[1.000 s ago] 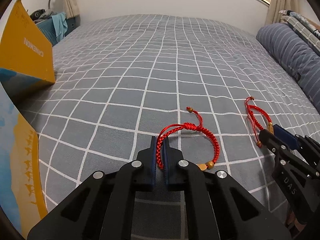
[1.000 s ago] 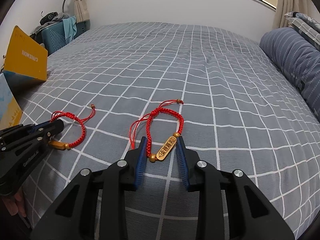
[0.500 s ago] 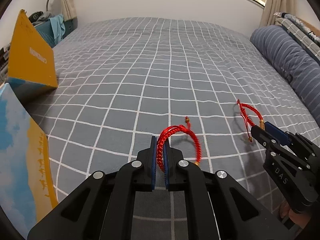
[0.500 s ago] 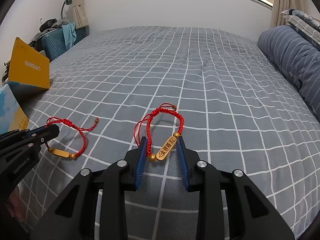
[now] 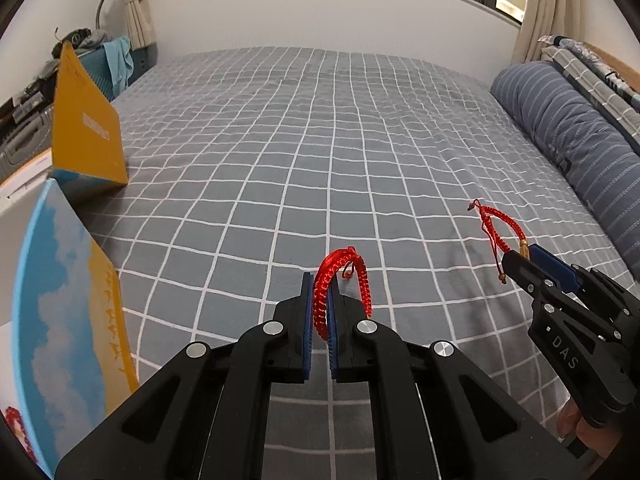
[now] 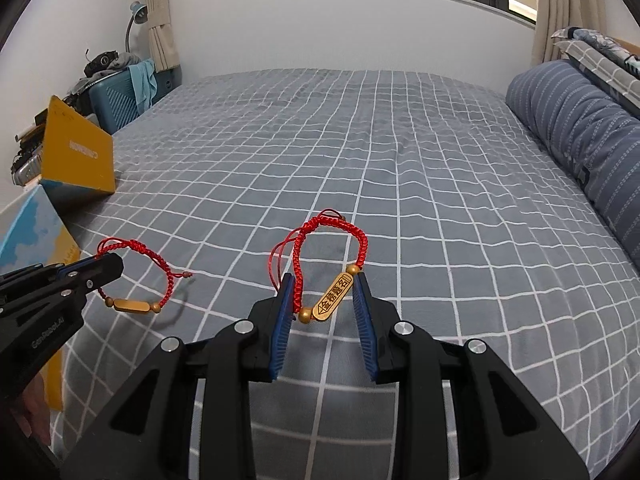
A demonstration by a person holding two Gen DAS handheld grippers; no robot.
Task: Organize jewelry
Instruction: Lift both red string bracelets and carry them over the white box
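A: Start big. The bed (image 6: 400, 168) is a soft quilt, and the open box (image 5: 86, 140) sits at its left edge, well apart from both bracelets. If that box is where they go, it is a long carry.

B: And a long carry on thin cord. The left tongs (image 5: 320, 316) are nearly closed, pinching only the braid of the left bracelet (image 5: 340, 280). In the right view its gold bar hangs below the tips, clear of the quilt with a shadow under it. That weight could swing and work the cord out of the pads.

A: The right side?

B: Riskier, I think. The right tongs (image 6: 325, 304) stand fairly wide around the right bracelet (image 6: 332, 256). The gold tag (image 6: 333, 298) lies slantwise between the pads; the left pad touches the cord, but I cannot tell whether the right pad touches the bead. From the left view the bracelet does look held up off the bed. If the grip is only on a round bead, it could roll free.

A: Smallest worry?

B: The loose cord ends. One dangles beside the left tongs, another loops by the right bracelet. They could snag on a pad, or the two bracelets could tangle if brought together.
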